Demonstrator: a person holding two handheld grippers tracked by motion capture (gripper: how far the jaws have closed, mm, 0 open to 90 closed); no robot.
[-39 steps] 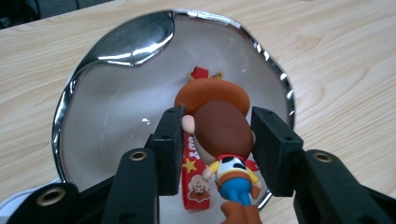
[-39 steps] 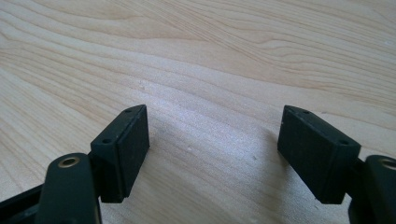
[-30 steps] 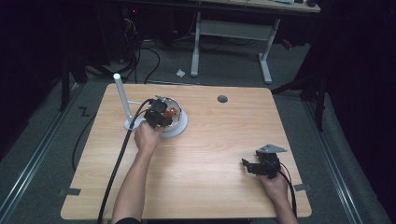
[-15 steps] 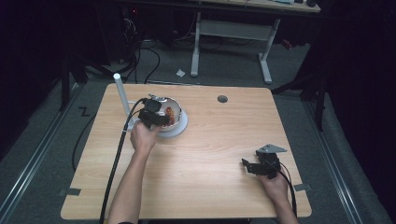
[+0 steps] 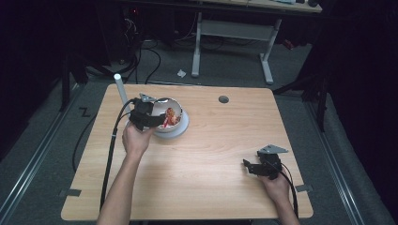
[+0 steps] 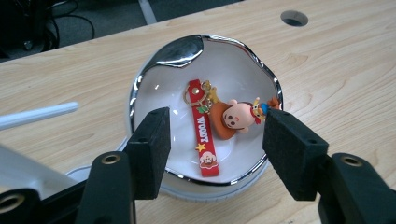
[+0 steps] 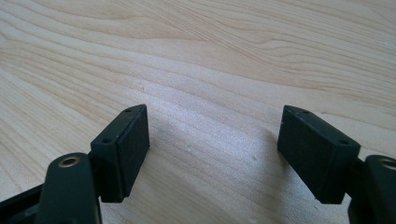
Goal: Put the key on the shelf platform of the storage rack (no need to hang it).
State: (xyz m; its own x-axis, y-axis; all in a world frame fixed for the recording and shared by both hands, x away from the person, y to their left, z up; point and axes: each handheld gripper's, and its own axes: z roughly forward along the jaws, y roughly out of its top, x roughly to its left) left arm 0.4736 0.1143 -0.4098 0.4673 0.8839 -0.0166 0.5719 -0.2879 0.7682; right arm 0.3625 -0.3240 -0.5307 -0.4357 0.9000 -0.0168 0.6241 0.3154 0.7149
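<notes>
A white bowl with a silver rim (image 5: 177, 101) (image 6: 205, 40) stands at the table's far left. In it lies a keychain (image 5: 172, 116) (image 6: 206, 133): a red strap, a gold ring and a small cartoon figure. My left gripper (image 5: 161, 121) (image 6: 217, 117) hovers just left of the bowl, above its near rim. Its jaws have just been opening and stand apart with nothing between them; the keychain lies loose below. My right gripper (image 5: 247, 165) (image 7: 214, 113) rests low over bare wood at the front right, open and empty.
A white upright rod (image 5: 120, 87) (image 6: 38, 115) stands on a white base just left of the bowl. A round cable hole (image 5: 223, 99) (image 6: 294, 17) sits near the table's far edge. A black cable trails from the left gripper off the front edge.
The left gripper has drawn back from over the bowl toward the left and risen a little. Its jaws have parted and the keychain stays in the bowl. The right hand has kept still.
</notes>
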